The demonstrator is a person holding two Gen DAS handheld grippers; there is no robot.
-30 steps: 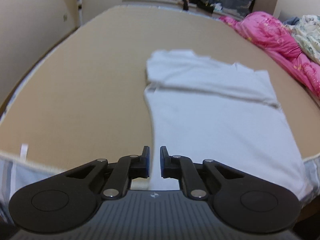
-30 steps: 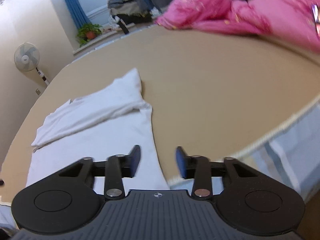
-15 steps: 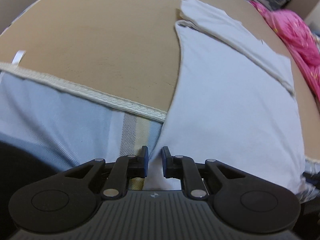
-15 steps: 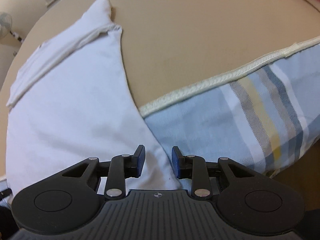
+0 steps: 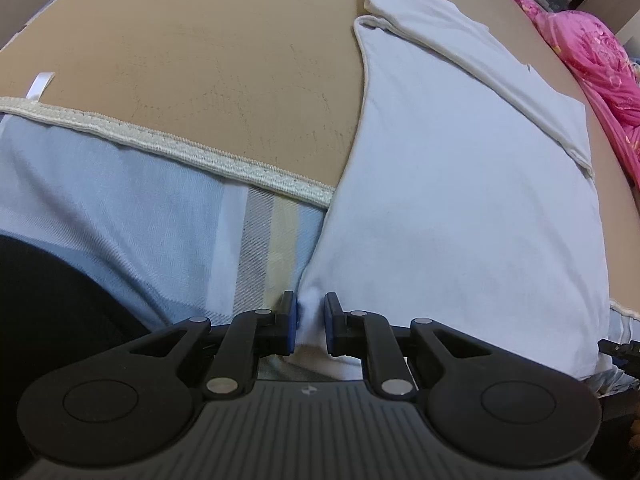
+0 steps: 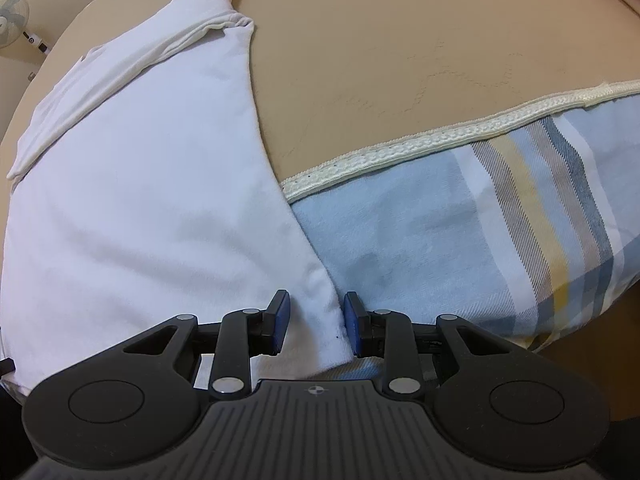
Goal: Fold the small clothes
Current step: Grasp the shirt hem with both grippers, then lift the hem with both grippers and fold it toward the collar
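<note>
1. Reading the surfaces turns up no legible brand, label or writing; a blank white ribbon tab sits at the mattress edge, well to the left of the white garment.
2. Left tongs: jaws narrowly apart. The garment's near left corner sits between the blue pads. Whether the pads press the cloth cannot be told.
3. Right tongs: jaws moderately apart. The garment's near right corner lies between the pads, with a visible gap at the left pad; the cloth is not clamped.
4. The white garment lies flat on the tan mattress top, its far end folded over. Its near edge hangs past the cream piping onto the blue striped sheet.
5. A pink quilt lies beyond the garment's right side.
</note>
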